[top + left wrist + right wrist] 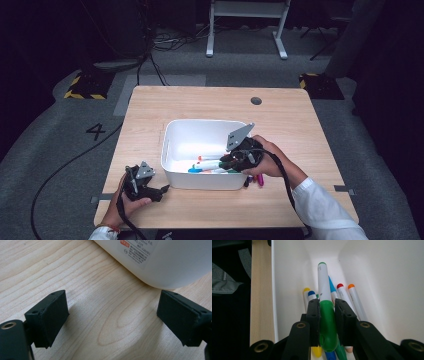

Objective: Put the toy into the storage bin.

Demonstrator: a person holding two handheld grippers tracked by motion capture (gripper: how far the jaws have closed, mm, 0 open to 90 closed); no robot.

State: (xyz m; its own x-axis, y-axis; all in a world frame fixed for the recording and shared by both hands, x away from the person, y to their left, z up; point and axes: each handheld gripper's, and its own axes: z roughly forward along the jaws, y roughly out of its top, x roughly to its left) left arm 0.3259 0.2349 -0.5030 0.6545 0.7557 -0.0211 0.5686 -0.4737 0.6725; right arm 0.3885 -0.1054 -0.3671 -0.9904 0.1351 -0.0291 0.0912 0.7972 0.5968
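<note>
Right claw (327, 312): pinched on the green marker (325, 315), pads pressed to both sides of its green cap end. You hold it lengthwise over the white bin (172, 137), white barrel pointing ahead into the bin, so it can lie down alongside the others rather than across them. Judged step: lowering it onto the pile, release not yet made.

Markers already in the bin, under and beyond the held one: yellow-capped marker (306, 291), blue-capped marker (311, 293), red-capped marker (340, 287), orange-capped marker (351, 287), and a light blue one (332, 287) partly hidden. All lie roughly parallel against the near wall, which suggests each was laid in the same way.

Loose markers (256, 180): a few wait on the table (210, 100), touching or just beside the bin's near right corner, below your right hand (270, 160). Colours too small to tell beyond a magenta one.

Left claw (112, 315): spread wide, nothing between the pads. It rests low over the bare table near the bin's rounded corner, apart from it, and appears parked so it can steady the bin if needed.
</note>
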